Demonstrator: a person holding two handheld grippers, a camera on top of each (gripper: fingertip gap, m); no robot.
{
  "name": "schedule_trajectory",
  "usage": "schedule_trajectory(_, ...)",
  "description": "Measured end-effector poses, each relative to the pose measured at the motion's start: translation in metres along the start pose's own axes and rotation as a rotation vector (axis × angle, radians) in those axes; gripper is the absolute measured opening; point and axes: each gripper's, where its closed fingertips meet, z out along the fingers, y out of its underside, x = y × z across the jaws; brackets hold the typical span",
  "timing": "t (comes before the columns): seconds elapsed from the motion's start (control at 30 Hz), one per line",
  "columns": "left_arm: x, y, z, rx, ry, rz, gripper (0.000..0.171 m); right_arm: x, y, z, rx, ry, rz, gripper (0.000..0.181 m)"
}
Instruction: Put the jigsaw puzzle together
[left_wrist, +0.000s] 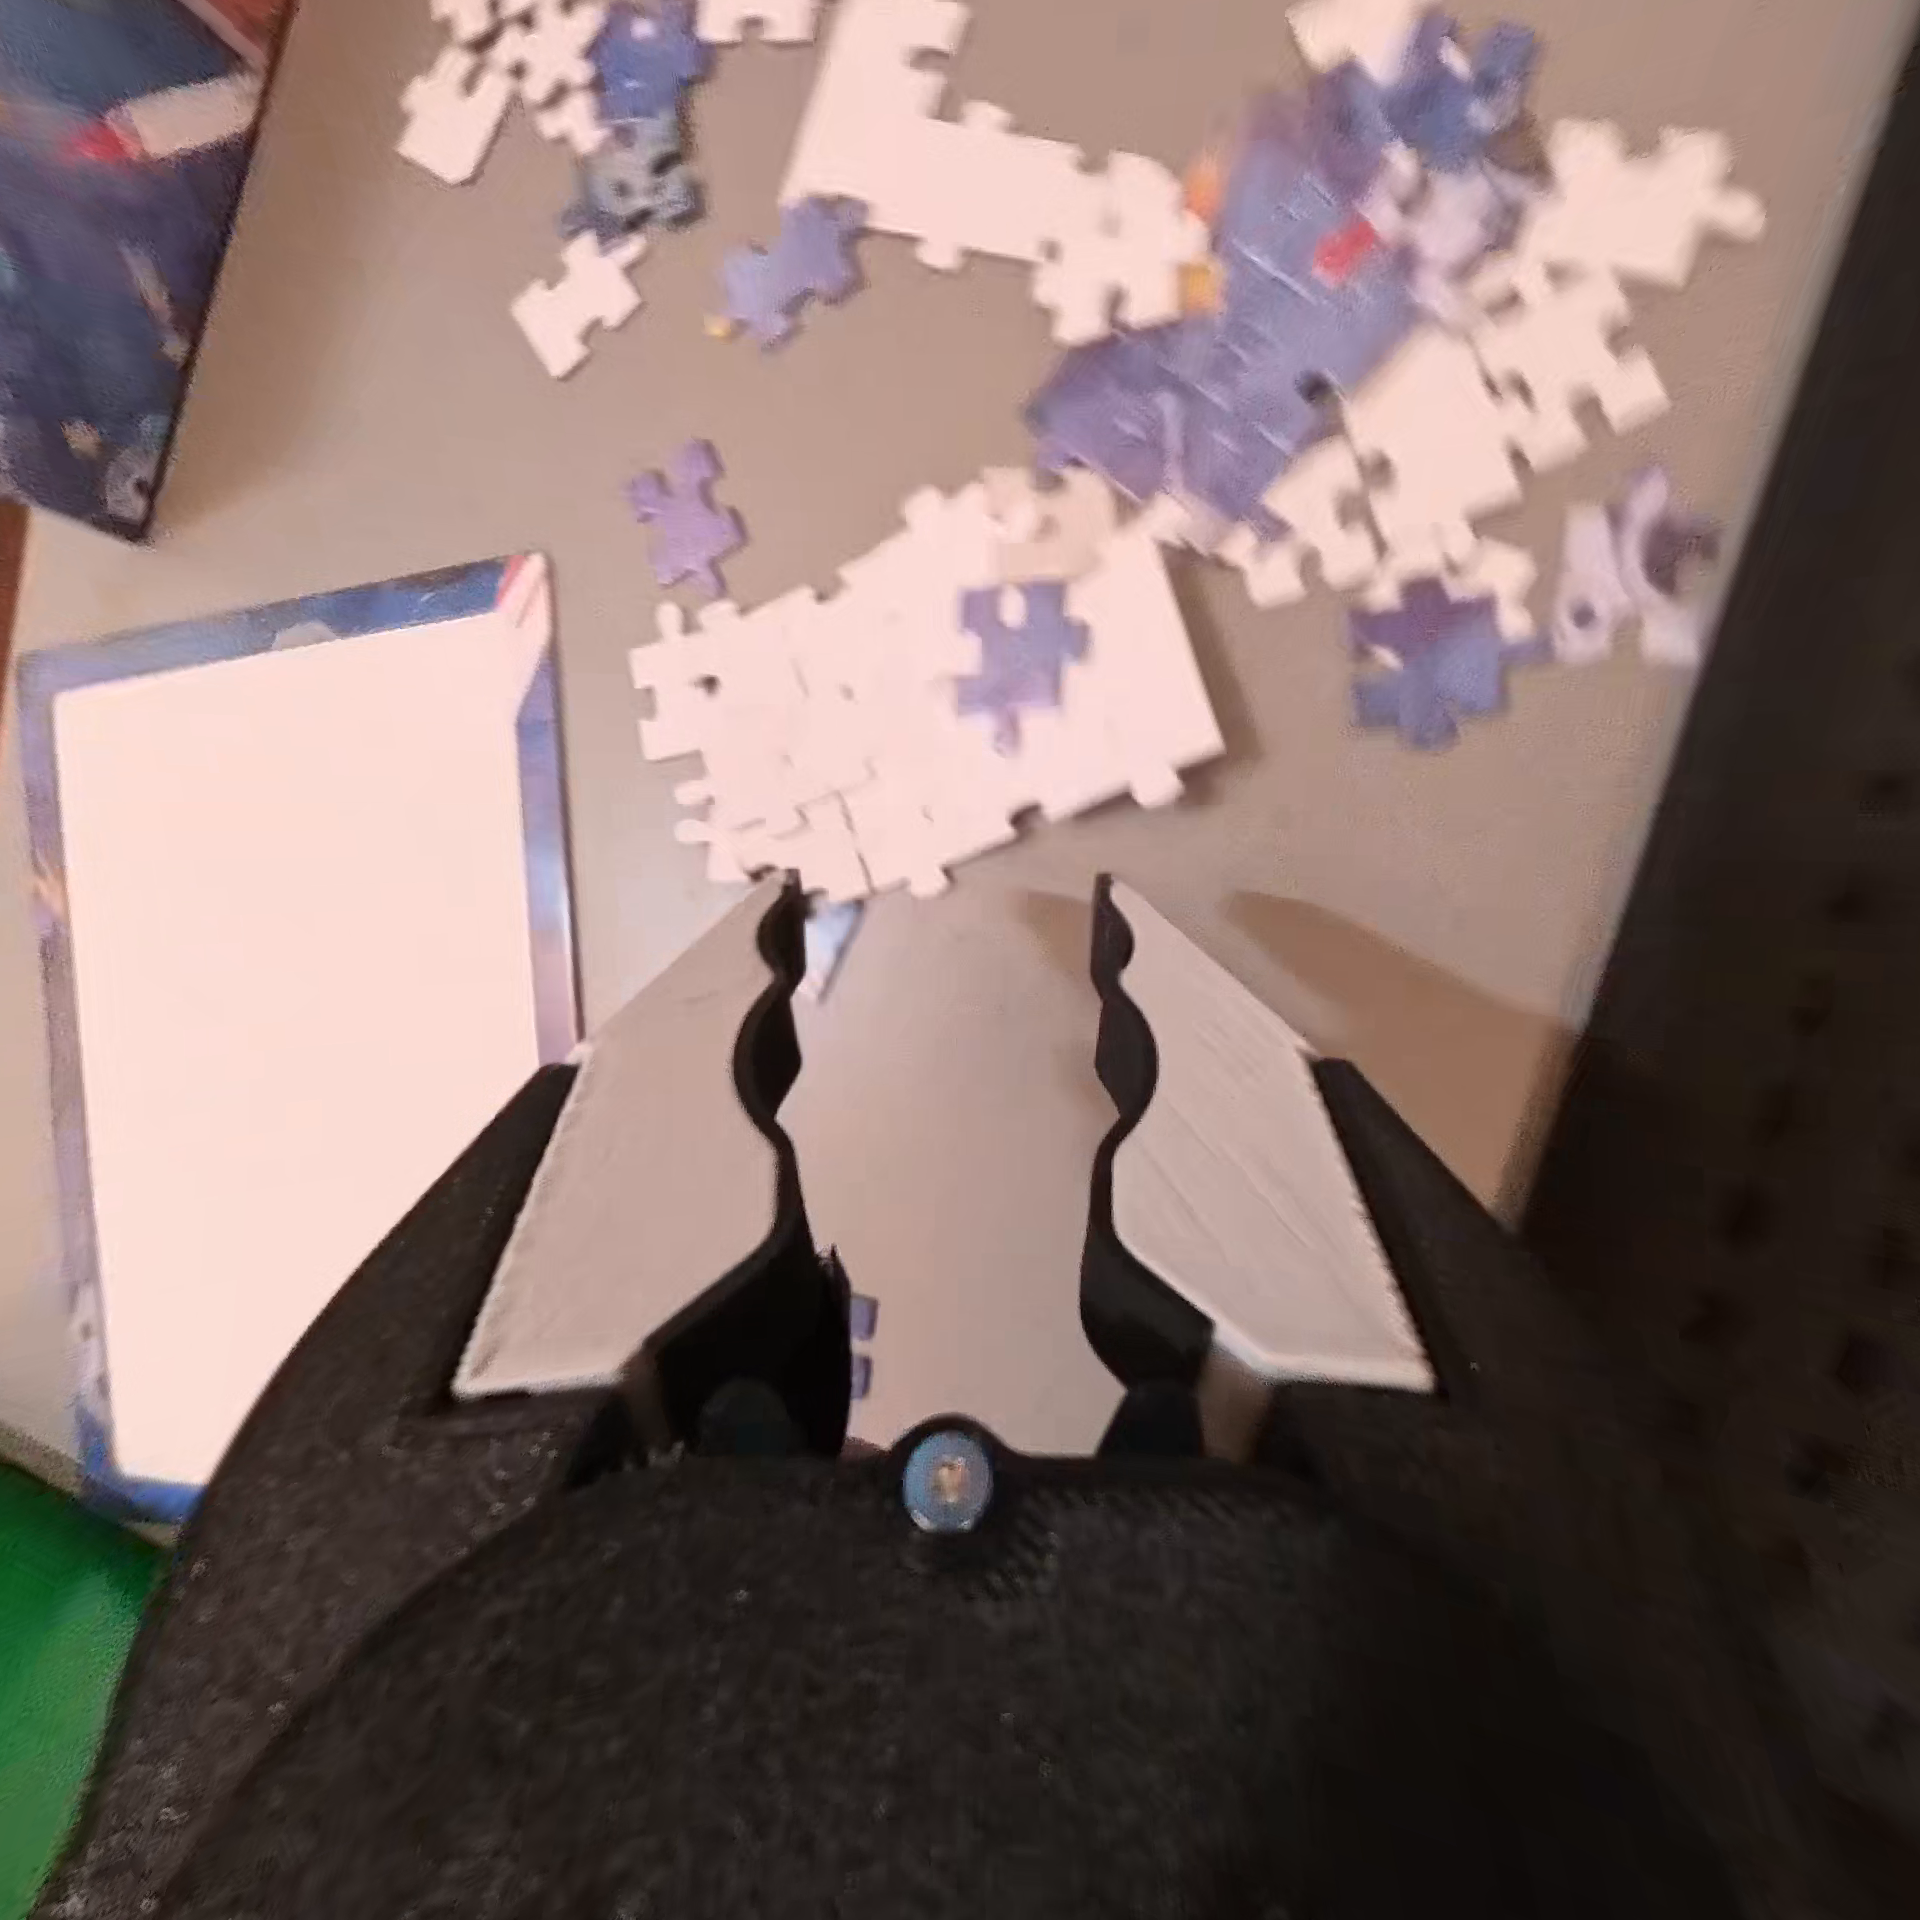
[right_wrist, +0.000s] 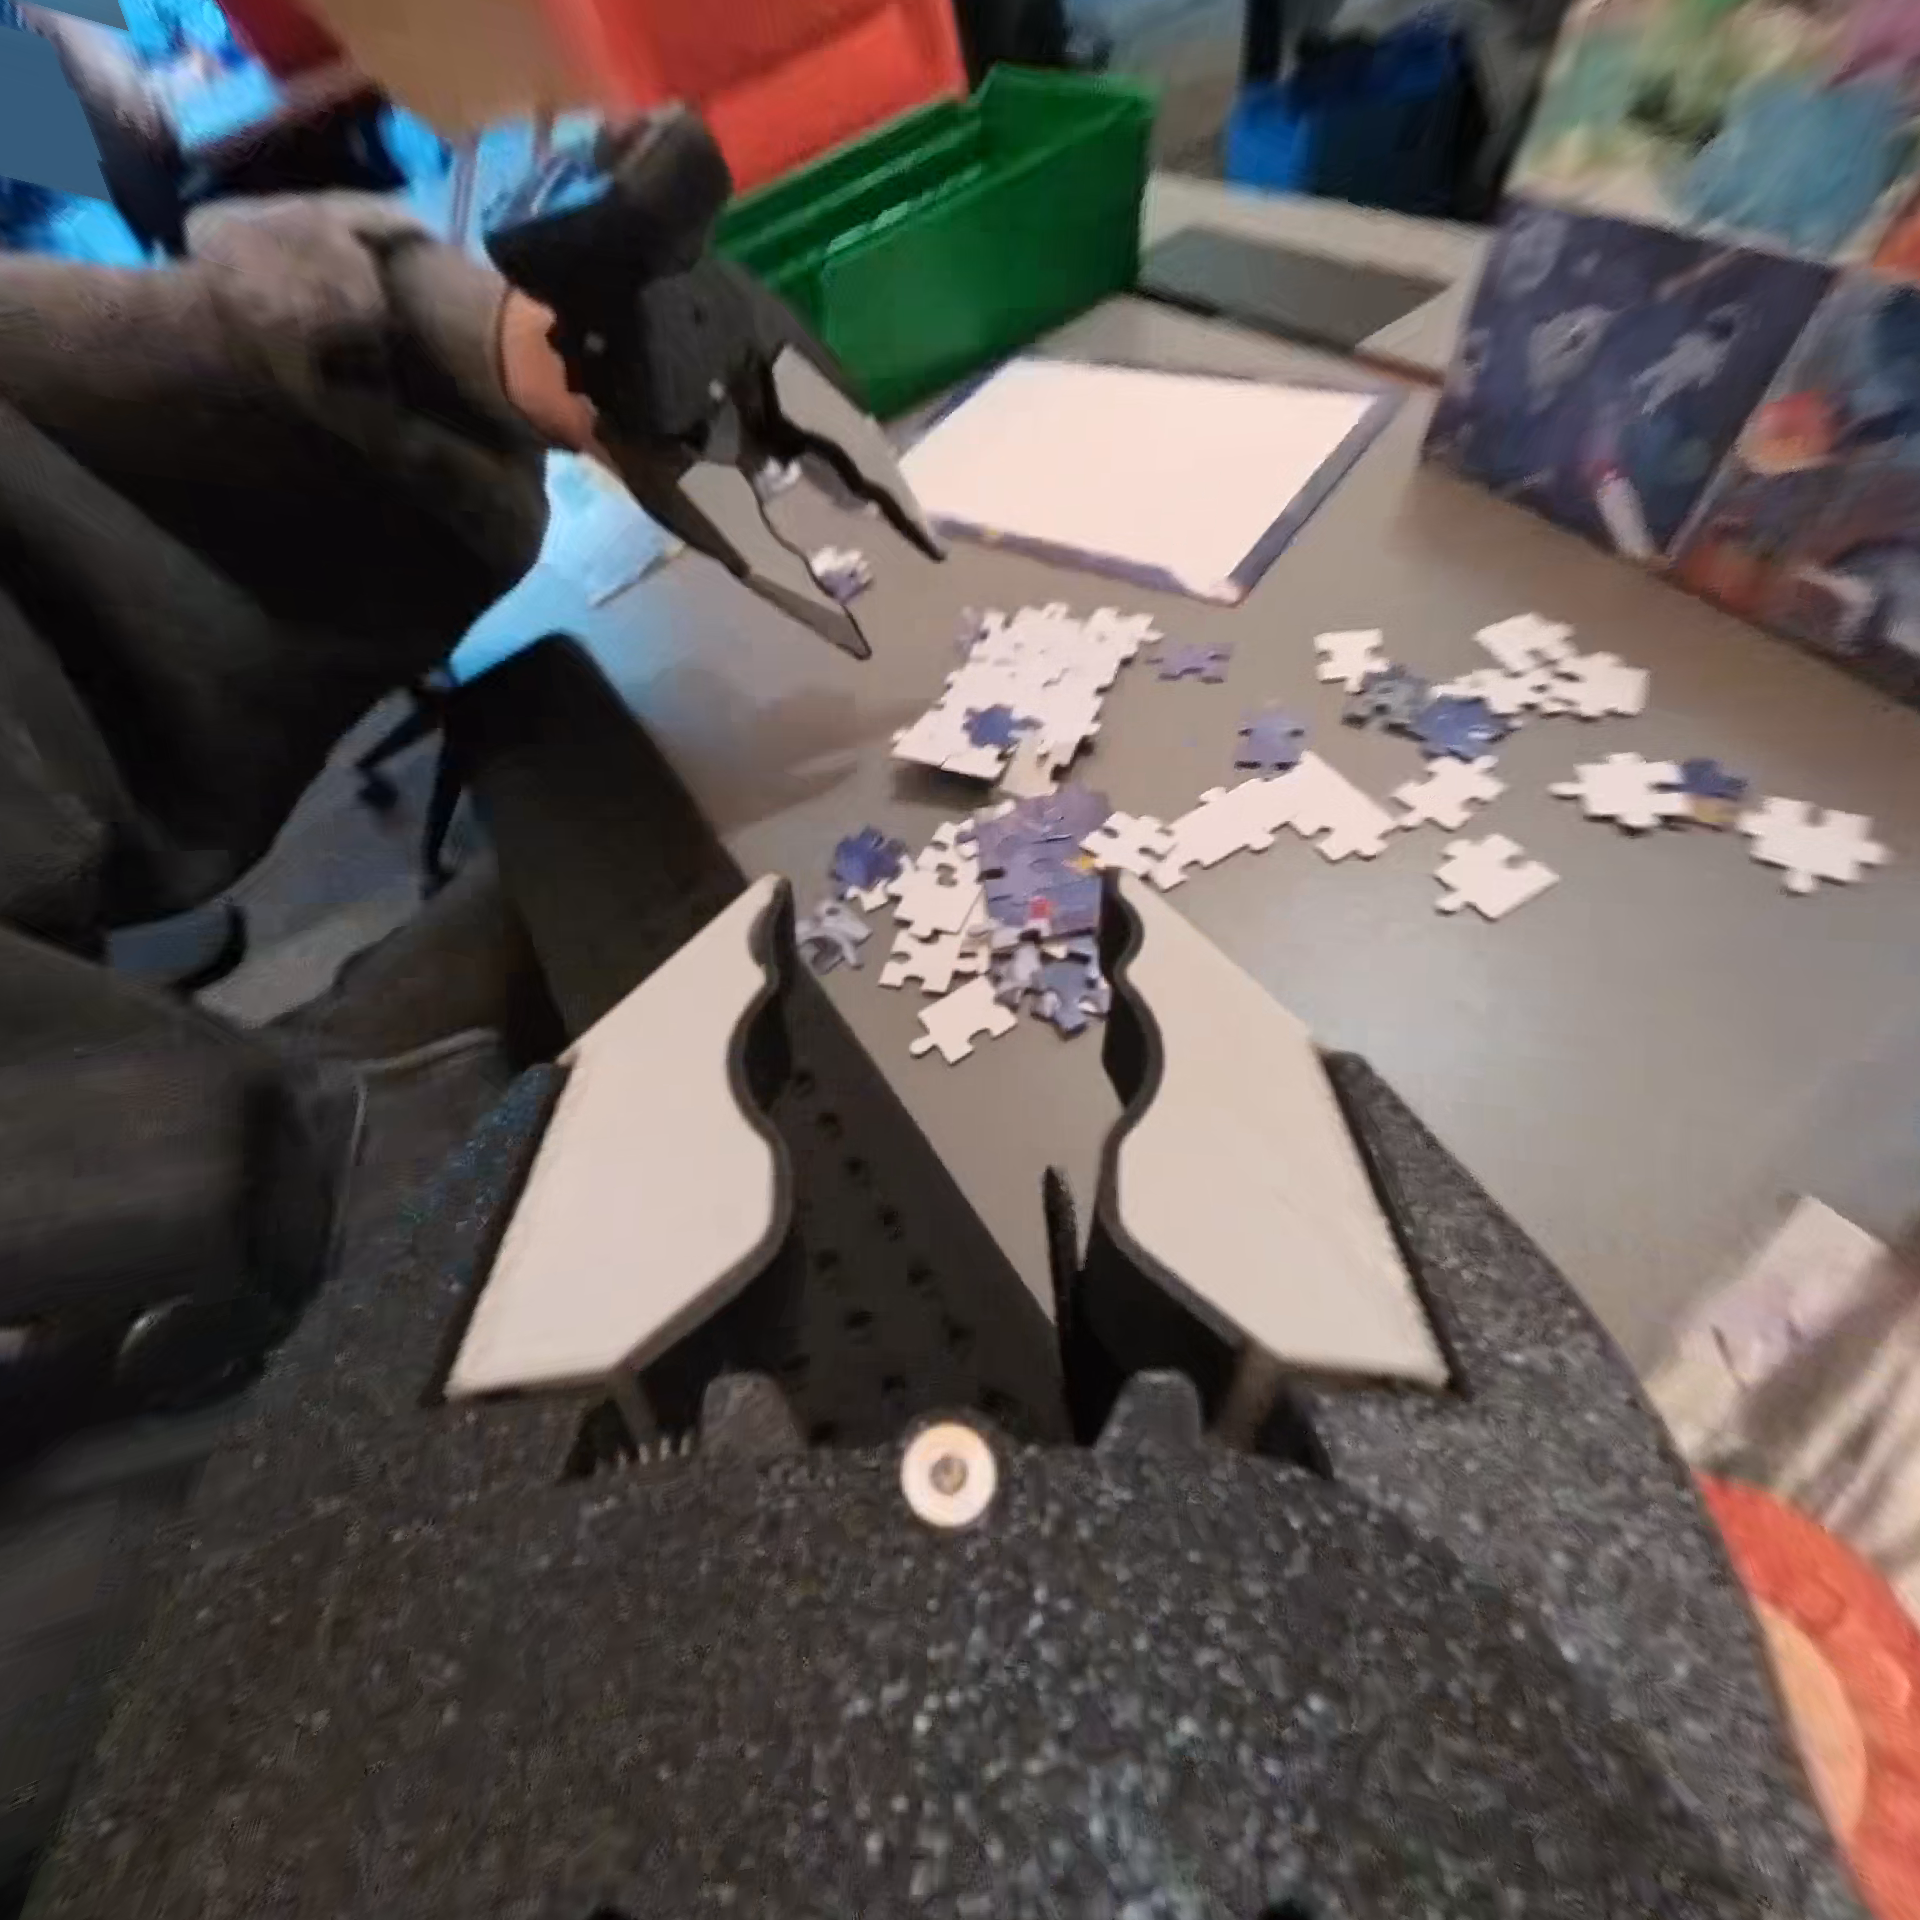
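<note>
Left wrist view shows the left gripper (left_wrist: 945, 894) held above a grey table (left_wrist: 935, 1039), its jaws spread apart with nothing between them. Just beyond the fingertips lies a joined slab of puzzle pieces (left_wrist: 914, 717), mostly white side up with one blue piece (left_wrist: 1023, 655) set in it; its long axis runs from the left fingertip up and away to the right. Farther ahead and to the right, loose pieces (left_wrist: 1299, 343) lie scattered, some blue face up, others showing white backs. Left of the jaws sits a flat white tray with a blue border (left_wrist: 291, 997), long axis pointing away from the camera, and beyond it a dark blue puzzle box (left_wrist: 94, 260). No writing can be read in either blurred view. Right wrist view shows the right gripper (right_wrist: 945, 894) also wide open and empty, hovering over the table edge, with a heap of mixed blue and white pieces (right_wrist: 997, 914) directly past its fingertips. Ahead and left, a hand (right_wrist: 535, 364) in a grey sleeve holds the left gripper above the white slab. A green bin (right_wrist: 935, 229) stands far ahead, and picture-covered boxes (right_wrist: 1662, 416) rise to the right.
</note>
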Motion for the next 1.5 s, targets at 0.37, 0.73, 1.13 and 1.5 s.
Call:
schedule_trajectory(0.37, 0.041, -0.021, 0.048, 0.188, -0.129, 0.403, 0.044, 0.058, -0.018, 0.205, -0.423, -0.199, -0.26, 0.044)
schedule_trajectory(0.73, -0.013, -0.091, -0.021, 0.506, 0.013, -0.083, 0.001, 0.024, -0.041, 0.188, 0.101, -0.591, -0.156, 0.045)
schedule_trajectory(1.13, -0.052, -0.148, -0.048, 0.951, 0.59, -0.595, 0.001, 0.022, -0.06, 0.165, 0.153, -0.662, -0.056, 0.006)
schedule_trajectory(1.5, -0.05, -0.133, -0.04, 0.992, 0.574, -0.648, 0.001, 0.015, -0.055, 0.162, 0.123, -0.748, 0.018, 0.001)
